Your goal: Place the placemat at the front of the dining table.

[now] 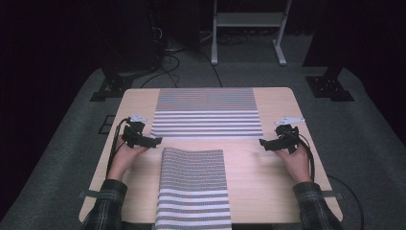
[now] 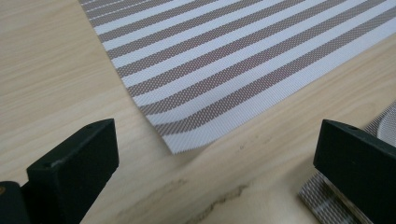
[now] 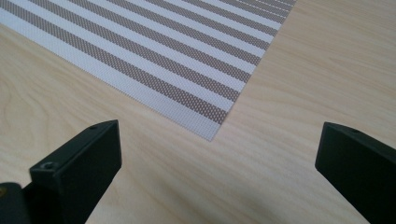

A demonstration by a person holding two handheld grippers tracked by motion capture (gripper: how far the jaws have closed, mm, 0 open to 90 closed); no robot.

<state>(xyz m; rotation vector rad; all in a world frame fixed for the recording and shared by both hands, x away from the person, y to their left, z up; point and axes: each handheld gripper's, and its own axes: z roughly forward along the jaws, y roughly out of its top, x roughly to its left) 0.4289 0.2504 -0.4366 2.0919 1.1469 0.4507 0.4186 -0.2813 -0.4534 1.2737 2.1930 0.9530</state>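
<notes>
Grippers hovering released beside the far striped woven placemat [image 1: 207, 115].
I'm holding the left gripper [image 1: 156, 141] and right gripper [image 1: 262, 142] gaping, apparently clear of its corners.

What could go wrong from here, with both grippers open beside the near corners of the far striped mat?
1. The far mat lies flat on the table, so jaws closing at a corner may slide off or only push it.
2. The left gripper and right gripper may lift unevenly and skew it.
3. The near mat lies close in front; a dragged far mat could catch and shift it.
</notes>
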